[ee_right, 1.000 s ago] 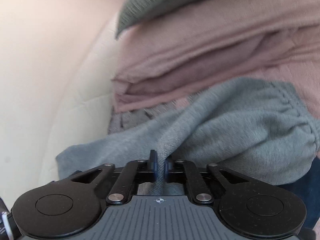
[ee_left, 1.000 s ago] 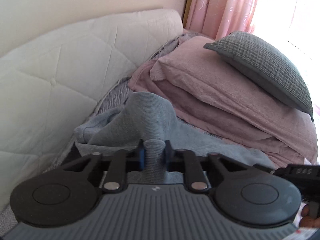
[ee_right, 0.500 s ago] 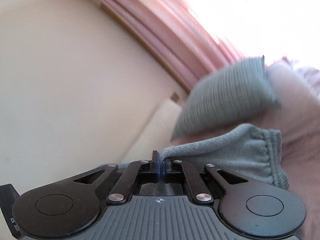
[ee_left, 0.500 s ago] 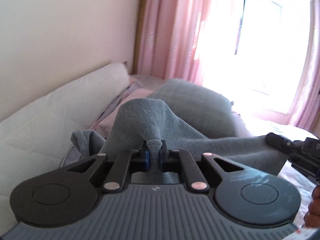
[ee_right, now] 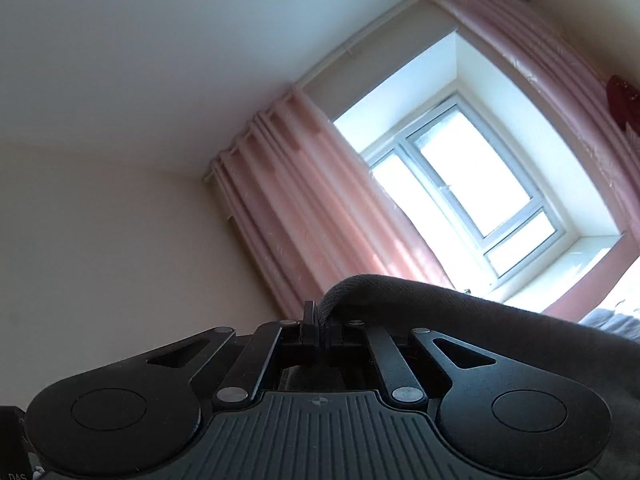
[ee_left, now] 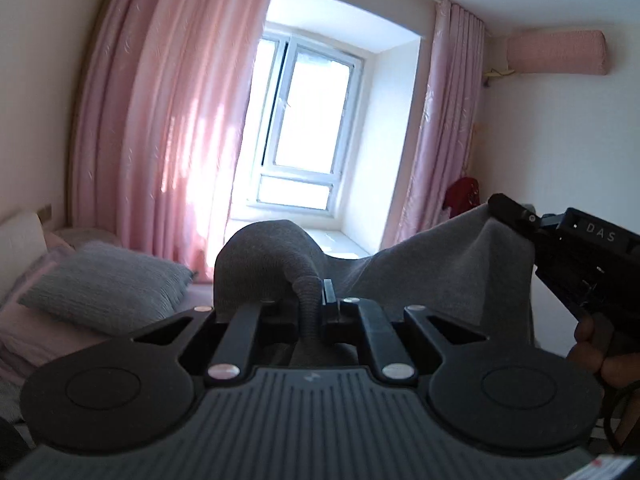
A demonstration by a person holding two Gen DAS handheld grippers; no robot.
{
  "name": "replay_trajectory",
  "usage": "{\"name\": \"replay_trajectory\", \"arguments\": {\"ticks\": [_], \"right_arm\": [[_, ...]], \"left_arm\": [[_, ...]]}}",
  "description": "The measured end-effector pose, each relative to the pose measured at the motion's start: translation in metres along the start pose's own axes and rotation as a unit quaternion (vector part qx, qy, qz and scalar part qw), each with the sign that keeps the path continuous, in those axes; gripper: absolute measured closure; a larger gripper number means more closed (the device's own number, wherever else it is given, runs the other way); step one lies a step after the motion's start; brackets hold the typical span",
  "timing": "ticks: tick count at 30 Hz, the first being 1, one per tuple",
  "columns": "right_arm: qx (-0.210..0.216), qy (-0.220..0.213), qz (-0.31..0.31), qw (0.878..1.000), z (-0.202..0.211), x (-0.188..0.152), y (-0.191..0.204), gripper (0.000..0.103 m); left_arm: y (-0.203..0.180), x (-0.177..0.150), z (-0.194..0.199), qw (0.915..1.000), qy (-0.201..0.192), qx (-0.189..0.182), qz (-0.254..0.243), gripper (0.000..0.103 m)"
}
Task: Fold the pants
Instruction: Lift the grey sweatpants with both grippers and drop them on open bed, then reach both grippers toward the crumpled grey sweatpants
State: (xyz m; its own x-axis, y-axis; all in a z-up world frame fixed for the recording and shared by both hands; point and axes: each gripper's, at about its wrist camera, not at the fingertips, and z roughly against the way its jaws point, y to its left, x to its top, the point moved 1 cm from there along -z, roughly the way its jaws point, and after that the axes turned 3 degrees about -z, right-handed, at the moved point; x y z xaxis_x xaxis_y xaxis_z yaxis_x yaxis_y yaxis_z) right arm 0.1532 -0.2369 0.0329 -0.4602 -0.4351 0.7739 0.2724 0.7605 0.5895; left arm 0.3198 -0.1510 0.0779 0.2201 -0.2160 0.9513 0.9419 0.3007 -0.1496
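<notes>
The grey knit pants (ee_left: 420, 272) hang in the air, stretched between both grippers in front of the window. My left gripper (ee_left: 316, 300) is shut on a bunched fold of the cloth. At the right of the left wrist view, my right gripper (ee_left: 494, 204) pinches another edge of the pants, with a hand below it. Seen from the right wrist, the right gripper (ee_right: 318, 320) is shut on a ribbed edge of the pants (ee_right: 460, 328), which drape off to the right. The lower part of the pants is hidden.
A grey pillow (ee_left: 104, 284) lies on pink bedding (ee_left: 36, 328) at the left. Pink curtains (ee_left: 160, 128) frame a bright window (ee_left: 304, 120) ahead. A red object (ee_left: 464, 196) hangs by the right wall, with a pink-covered unit (ee_left: 560, 52) above.
Both grippers have risen with the pants, lifting them off the bed. The views swung from bedding and headboard up to the window, curtains and ceiling.
</notes>
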Motion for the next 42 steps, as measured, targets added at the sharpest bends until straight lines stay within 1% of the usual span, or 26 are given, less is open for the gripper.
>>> {"name": "replay_trajectory", "arguments": {"ticks": [1, 2, 3, 4, 5, 6, 7, 8, 9, 10, 11, 12, 13, 14, 15, 17, 19, 21, 23, 25, 26, 27, 33, 36, 39, 42], "right_arm": [[-0.018, 0.011, -0.002, 1.000, 0.017, 0.012, -0.012, 0.103], [-0.038, 0.037, -0.001, 0.999, 0.034, 0.022, -0.026, 0.101], [-0.065, 0.076, 0.006, 0.995, 0.049, 0.024, -0.043, 0.098], [-0.096, 0.120, 0.016, 0.988, 0.065, 0.020, -0.061, 0.085], [-0.132, 0.166, 0.027, 0.977, 0.086, 0.010, -0.083, 0.064], [-0.168, 0.207, 0.034, 0.963, 0.110, -0.006, -0.106, 0.056], [-0.203, 0.248, 0.030, 0.947, 0.135, -0.018, -0.129, 0.052], [-0.235, 0.295, 0.019, 0.926, 0.160, -0.032, -0.152, 0.052], [-0.270, 0.347, 0.003, 0.898, 0.184, -0.051, -0.177, 0.052], [-0.306, 0.391, -0.014, 0.868, 0.209, -0.067, -0.198, 0.052], [-0.341, 0.429, -0.032, 0.836, 0.237, -0.092, -0.217, 0.052], [-0.365, 0.454, -0.048, 0.812, 0.263, -0.094, -0.237, 0.052], [-0.390, 0.468, -0.061, 0.791, 0.285, -0.100, -0.249, 0.052], [-0.410, 0.475, -0.069, 0.776, 0.306, -0.097, -0.258, 0.052], [-0.420, 0.478, -0.075, 0.768, 0.323, -0.088, -0.261, 0.052], [-0.424, 0.477, -0.081, 0.765, 0.330, -0.088, -0.256, 0.052], [-0.422, 0.470, -0.079, 0.771, 0.325, -0.081, -0.247, 0.052], [-0.419, 0.459, -0.075, 0.780, 0.328, -0.073, -0.236, 0.052], [-0.420, 0.449, -0.077, 0.785, 0.339, -0.075, -0.225, 0.052], [-0.427, 0.445, -0.080, 0.783, 0.345, -0.079, -0.217, 0.052], [-0.431, 0.444, -0.081, 0.782, 0.347, -0.080, -0.212, 0.052], [-0.432, 0.443, -0.081, 0.782, 0.349, -0.085, -0.207, 0.052], [-0.436, 0.445, -0.070, 0.779, 0.361, -0.109, -0.168, 0.052], [-0.439, 0.447, -0.072, 0.776, 0.370, -0.119, -0.153, 0.052], [-0.440, 0.452, -0.071, 0.773, 0.375, -0.126, -0.143, 0.052], [-0.438, 0.453, -0.070, 0.773, 0.375, -0.130, -0.139, 0.052]], "left_arm": [[-0.016, -0.017, -0.010, 0.9996, 0.029, -0.002, 0.003, 0.088], [-0.029, -0.039, -0.020, 0.9980, 0.062, -0.008, 0.005, 0.083], [-0.044, -0.059, -0.025, 0.9960, 0.088, -0.007, 0.009, 0.079], [-0.056, -0.088, -0.031, 0.9930, 0.118, -0.009, 0.009, 0.076], [-0.065, -0.114, -0.036, 0.9891, 0.147, -0.010, 0.009, 0.076], [-0.075, -0.135, -0.038, 0.9844, 0.175, -0.010, 0.012, 0.076], [-0.085, -0.162, -0.038, 0.9775, 0.210, -0.008, 0.018, 0.075], [-0.092, -0.185, -0.038, 0.9699, 0.242, -0.007, 0.024, 0.075], [-0.093, -0.213, -0.038, 0.9605, 0.277, -0.004, 0.030, 0.075], [-0.097, -0.233, -0.037, 0.9516, 0.306, 0.001, 0.032, 0.075], [-0.102, -0.252, -0.036, 0.9419, 0.334, 0.011, 0.030, 0.075], [-0.109, -0.266, -0.029, 0.9328, 0.359, 0.019, 0.024, 0.075], [-0.113, -0.276, -0.021, 0.9240, 0.381, 0.026, 0.018, 0.074], [-0.115, -0.283, -0.015, 0.9174, 0.397, 0.030, 0.009, 0.074], [-0.120, -0.287, -0.008, 0.9130, 0.407, 0.033, -0.002, 0.073], [-0.138, -0.284, 0.006, 0.9086, 0.416, 0.032, -0.025, 0.066], [-0.146, -0.284, 0.012, 0.9072, 0.418, 0.024, -0.038, 0.061], [-0.155, -0.278, 0.019, 0.9095, 0.412, 0.013, -0.055, 0.056], [-0.162, -0.278, 0.022, 0.9122, 0.402, 0.008, -0.076, 0.051], [-0.164, -0.274, 0.030, 0.9130, 0.397, 0.005, -0.093, 0.048], [-0.164, -0.273, 0.035, 0.9134, 0.395, 0.001, -0.098, 0.042], [-0.164, -0.271, 0.040, 0.9138, 0.394, -0.003, -0.100, 0.038], [-0.154, -0.274, 0.068, 0.9106, 0.396, -0.017, -0.118, 0.037], [-0.150, -0.277, 0.078, 0.9108, 0.395, -0.020, -0.117, 0.037], [-0.148, -0.278, 0.085, 0.9113, 0.395, -0.021, -0.116, 0.037], [-0.147, -0.278, 0.089, 0.9118, 0.393, -0.020, -0.116, 0.037]]}}
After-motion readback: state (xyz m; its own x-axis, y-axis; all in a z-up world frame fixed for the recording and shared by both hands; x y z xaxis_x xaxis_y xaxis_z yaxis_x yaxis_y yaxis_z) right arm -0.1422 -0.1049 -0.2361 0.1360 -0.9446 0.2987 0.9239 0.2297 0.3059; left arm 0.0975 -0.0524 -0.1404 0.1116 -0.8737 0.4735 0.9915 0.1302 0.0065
